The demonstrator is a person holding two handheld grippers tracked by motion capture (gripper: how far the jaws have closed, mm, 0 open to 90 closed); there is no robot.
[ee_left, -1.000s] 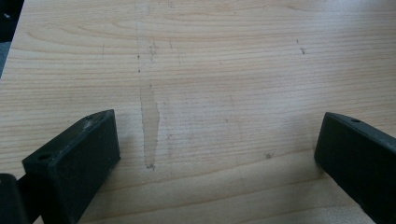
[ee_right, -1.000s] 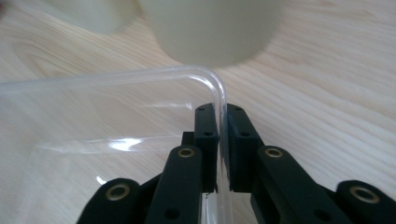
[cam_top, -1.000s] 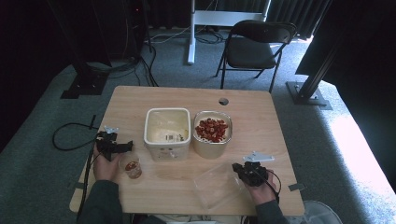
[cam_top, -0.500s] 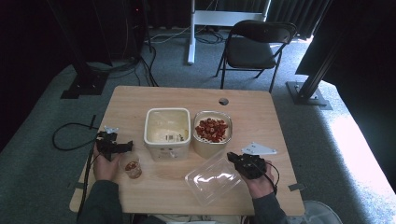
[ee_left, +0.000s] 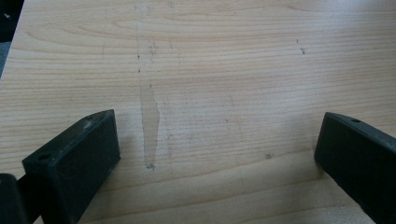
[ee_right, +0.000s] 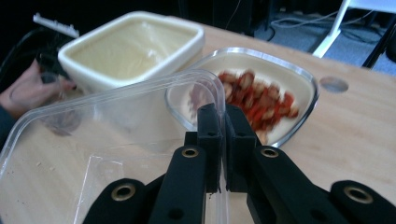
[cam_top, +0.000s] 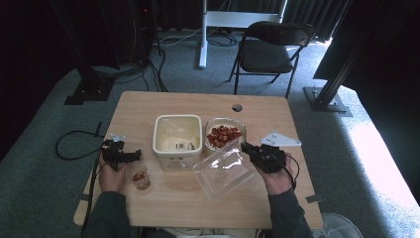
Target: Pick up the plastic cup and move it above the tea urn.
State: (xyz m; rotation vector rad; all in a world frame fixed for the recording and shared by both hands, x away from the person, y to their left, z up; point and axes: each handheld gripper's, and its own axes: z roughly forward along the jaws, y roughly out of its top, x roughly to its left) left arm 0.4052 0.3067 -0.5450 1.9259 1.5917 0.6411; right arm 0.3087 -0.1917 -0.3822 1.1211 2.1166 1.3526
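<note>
The right gripper point(ee_right: 217, 140) is pinching the rim of the clear plastic container point(cam_top: 223, 171) with jaws closed tight, tilting it beside the glass bowl of red pieces point(cam_top: 224, 135) — nothing transferred yet — while the left gripper point(cam_top: 120, 156) is idling wide open and empty.

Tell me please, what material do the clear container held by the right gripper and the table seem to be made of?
Clear container: probably thin transparent plastic, glossy; the tub and table show through its walls. Table: wood or wood-look laminate, matte, with visible grain lines; which of the two I cannot tell.
</note>
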